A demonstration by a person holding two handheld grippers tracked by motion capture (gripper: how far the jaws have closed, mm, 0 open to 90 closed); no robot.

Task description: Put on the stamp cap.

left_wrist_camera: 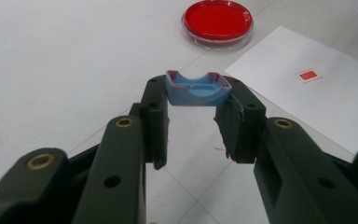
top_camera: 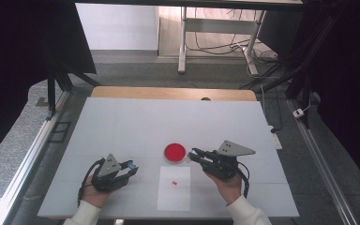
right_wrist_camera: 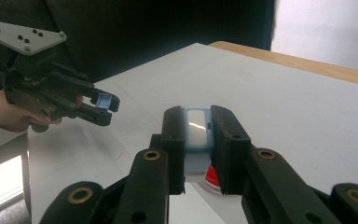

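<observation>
Table (top_camera: 122,122): white top with a wooden strip along its far edge; the whole far half and both side margins are bare, so there is open room toward the far corners.
Paper sheet (top_camera: 174,197): white, lies flat at the near edge, a little right of the middle, between the two grippers; a small red rectangle (top_camera: 174,182) is printed near its far end.
Round dish (top_camera: 175,153): clear and shallow, with red filling across its whole floor; it sits just beyond the sheet's far edge, near the table's middle, apart from the sheet.
Left gripper (top_camera: 130,167): near the near-left part of the table, left of the sheet, held in a hand (top_camera: 93,192); its jaws are spread partway and pinch a small blue clip-like piece (left_wrist_camera: 196,88) by its two ends, at the very tips, off the table surface.
Right gripper (top_camera: 193,154): right of the dish, tips just beside its rim, held in a hand (top_camera: 227,185); in the right gripper view its jaws are clenched on a small blue block with a pale face (right_wrist_camera: 197,130).
Near edge: both sleeves cross it; room there is tighter than elsewhere.
</observation>
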